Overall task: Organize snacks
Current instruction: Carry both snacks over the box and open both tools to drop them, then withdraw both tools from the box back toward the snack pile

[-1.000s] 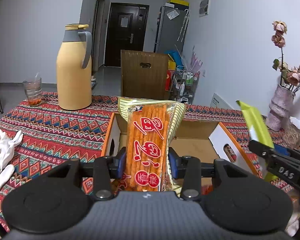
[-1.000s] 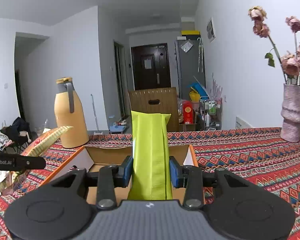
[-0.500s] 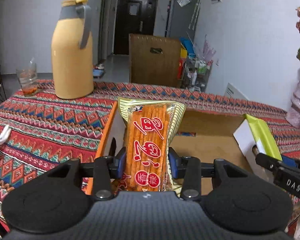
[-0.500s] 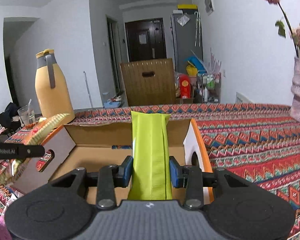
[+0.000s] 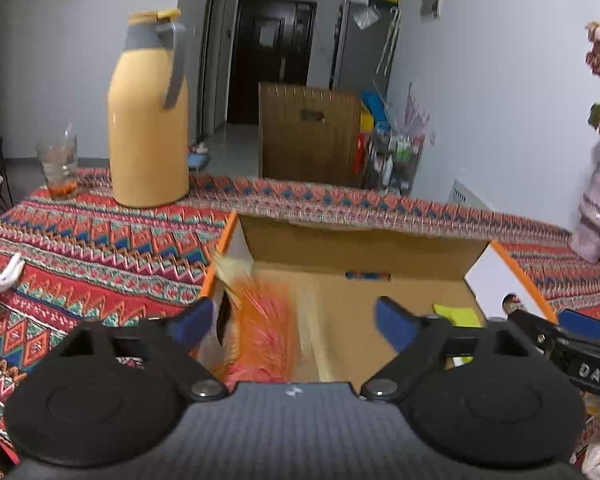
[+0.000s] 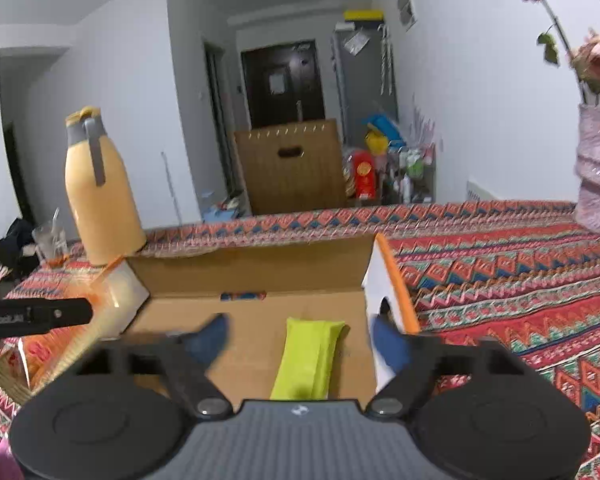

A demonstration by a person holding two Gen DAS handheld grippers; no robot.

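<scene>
Pale grey walls [image 5: 500, 80], dark door [image 5: 274, 56], tall grey cabinet [image 6: 366, 80], pale floor [image 5: 236, 152]

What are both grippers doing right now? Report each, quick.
Left gripper: open, jaws just opened; orange snack pack dropping free, blurred.
Right gripper: open, jaws just opened; green snack pack released into cardboard box.

Both views are taken from the wrists, looking forward and slightly down along each gripper's fingers, close over the open cardboard box [image 5: 364, 248] on the bench [image 6: 500, 264]. Left view is set at the box's left side, right view at its right. Box, yellow thermos [image 5: 148, 120], far door shared.
</scene>
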